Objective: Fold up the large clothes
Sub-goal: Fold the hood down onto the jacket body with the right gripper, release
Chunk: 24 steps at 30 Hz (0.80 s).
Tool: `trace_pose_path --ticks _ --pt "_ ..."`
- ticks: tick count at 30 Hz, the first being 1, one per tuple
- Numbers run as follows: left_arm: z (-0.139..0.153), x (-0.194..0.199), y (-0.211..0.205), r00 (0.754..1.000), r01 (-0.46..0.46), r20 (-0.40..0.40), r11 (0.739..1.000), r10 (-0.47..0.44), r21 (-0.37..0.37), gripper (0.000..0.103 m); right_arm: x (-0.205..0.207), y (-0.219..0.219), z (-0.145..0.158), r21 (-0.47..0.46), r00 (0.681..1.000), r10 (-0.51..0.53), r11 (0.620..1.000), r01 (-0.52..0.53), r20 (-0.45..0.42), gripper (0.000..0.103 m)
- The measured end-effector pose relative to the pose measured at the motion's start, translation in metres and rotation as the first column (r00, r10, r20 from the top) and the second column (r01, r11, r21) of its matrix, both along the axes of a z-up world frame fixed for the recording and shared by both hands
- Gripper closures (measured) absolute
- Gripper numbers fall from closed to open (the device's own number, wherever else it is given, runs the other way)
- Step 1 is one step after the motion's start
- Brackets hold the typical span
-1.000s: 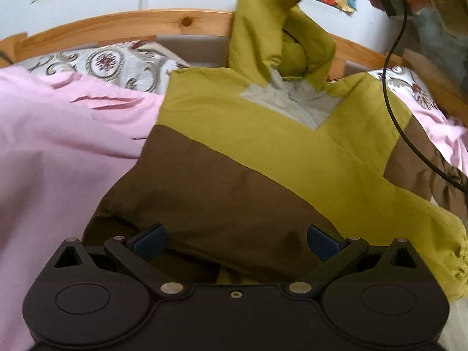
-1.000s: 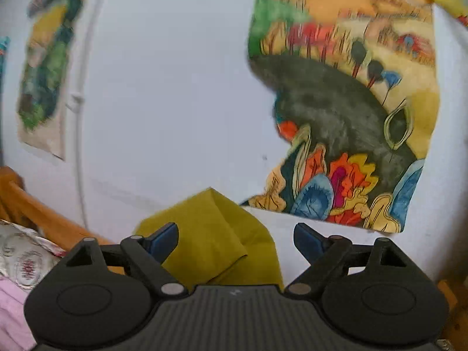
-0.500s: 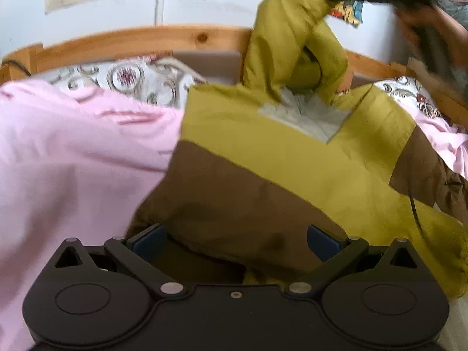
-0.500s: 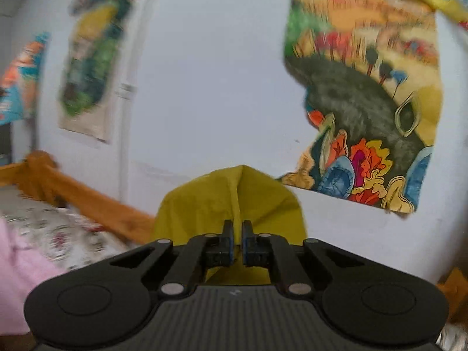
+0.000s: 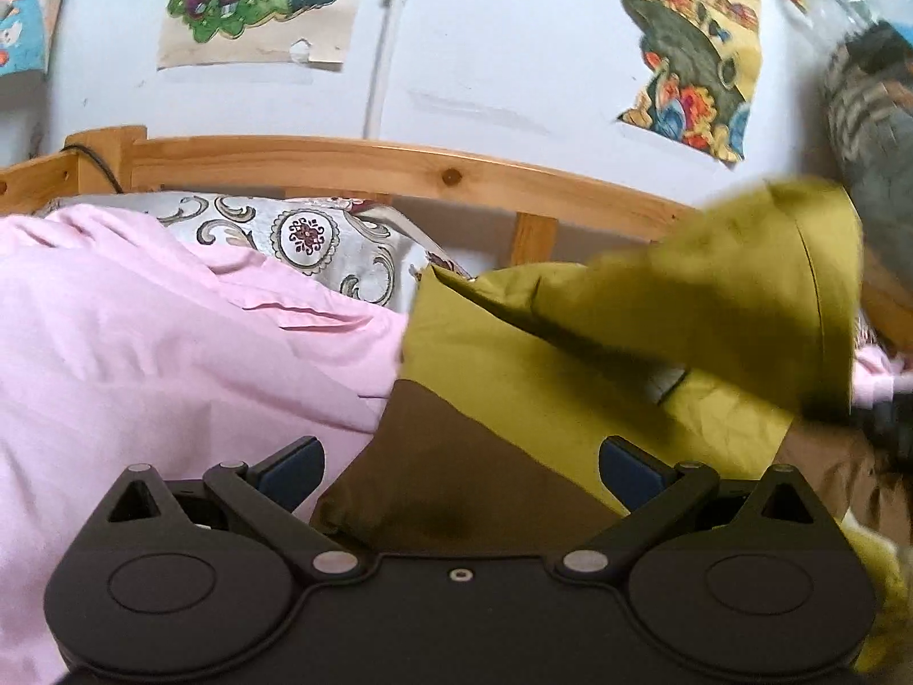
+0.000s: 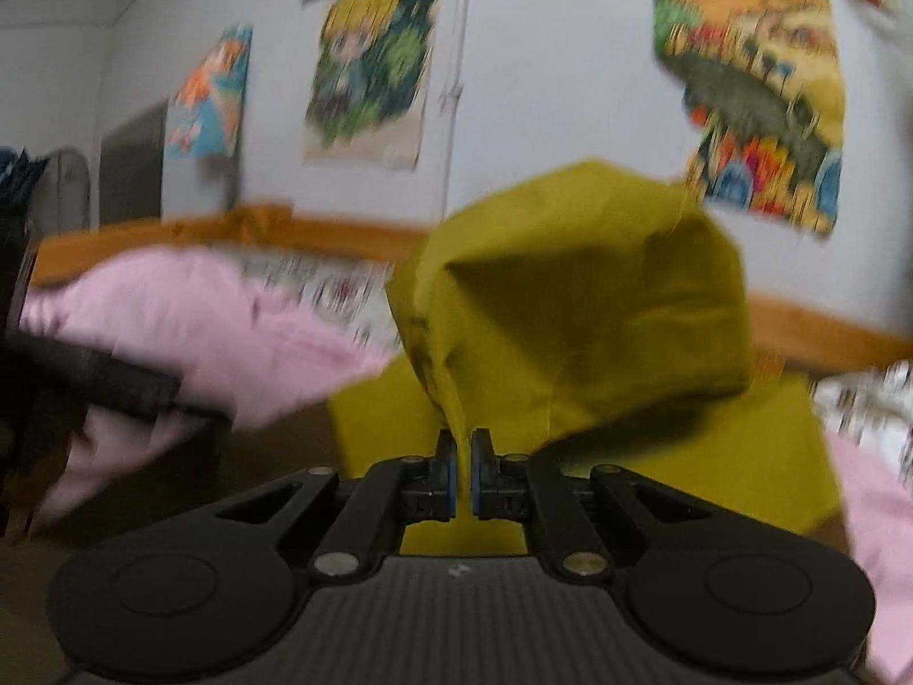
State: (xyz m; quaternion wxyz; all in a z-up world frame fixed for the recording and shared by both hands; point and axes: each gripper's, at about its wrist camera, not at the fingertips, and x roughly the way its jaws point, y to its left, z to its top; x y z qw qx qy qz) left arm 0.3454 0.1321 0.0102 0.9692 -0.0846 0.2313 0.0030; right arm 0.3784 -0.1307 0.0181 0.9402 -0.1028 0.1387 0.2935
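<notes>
Garment under work: olive-and-brown hooded jacket [image 5: 513, 416], lying on the pink sheet [image 5: 142, 354] of a bed with a wooden headboard rail [image 5: 342, 165]; a patterned pillow [image 5: 308, 240] sits behind it. Right gripper [image 6: 463, 456]: fingers drawn nearly together, pinching a fold of the olive hood [image 6: 576, 297]; its jaws have just closed on that cloth. In the left wrist view the hood [image 5: 742, 297] hangs over the jacket's upper body, blurred, not yet laid flat. Left gripper [image 5: 459, 465]: fingers wide apart, brown hem panel lying between them; the pads do not appear to press on it, so no grip there. Step judged in hand: folding the hood down onto the body, an early fold, with sleeves and body still unfolded as far as can be seen. Next move likely calls for laying the hood flat on the chest and releasing it without dragging the collar, while the left side either steadies or takes hold of the hem. Writing: none legible; the cartoon posters [image 5: 257, 0] on the wall show pictures only, and the right wrist view is too blurred to read anything. No brand mark visible on the jacket.
</notes>
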Motion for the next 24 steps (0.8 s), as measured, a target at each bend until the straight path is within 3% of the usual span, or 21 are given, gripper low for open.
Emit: trace_pose_path --ticks 3,5,7,10,13,16,21,24 --pt "0.001 0.008 -0.001 1.0 0.014 0.004 1.0 -0.014 -0.028 0.001 -0.016 0.003 -0.021 -0.046 0.999 -0.001 0.999 0.0 -0.032 0.097" --pt "0.002 0.013 -0.002 1.0 0.021 0.022 0.998 -0.02 -0.054 0.001 -0.024 0.003 -0.029 -0.071 0.996 -0.01 0.997 0.004 -0.092 0.09" --pt "0.007 0.018 -0.003 0.998 0.023 0.055 0.996 -0.019 -0.083 0.001 -0.034 -0.005 -0.035 -0.072 0.987 -0.02 0.997 0.008 -0.158 0.073" --pt "0.012 0.027 -0.009 0.996 0.038 0.083 0.992 -0.029 -0.117 0.001 -0.055 -0.026 -0.034 -0.057 0.975 -0.033 0.998 0.021 -0.221 0.063" --pt "0.01 0.042 -0.023 0.994 0.077 0.088 0.991 -0.068 -0.109 0.001 -0.071 -0.05 -0.021 -0.058 0.975 -0.12 0.992 0.111 -0.186 0.053" --pt "-0.003 0.06 -0.044 0.993 0.112 0.032 0.991 -0.11 -0.068 0.001 -0.065 -0.068 -0.001 -0.012 0.969 -0.22 0.975 0.22 -0.112 0.039" --pt "-0.029 0.076 -0.069 0.992 0.121 -0.037 0.993 -0.121 -0.004 0.001 -0.014 -0.05 0.013 0.018 0.964 -0.263 0.965 0.263 0.028 0.036" --pt "-0.042 0.081 -0.08 0.989 0.126 -0.086 0.991 -0.122 0.046 0.001 0.026 -0.027 -0.001 -0.029 0.97 -0.243 0.969 0.244 0.024 0.036"
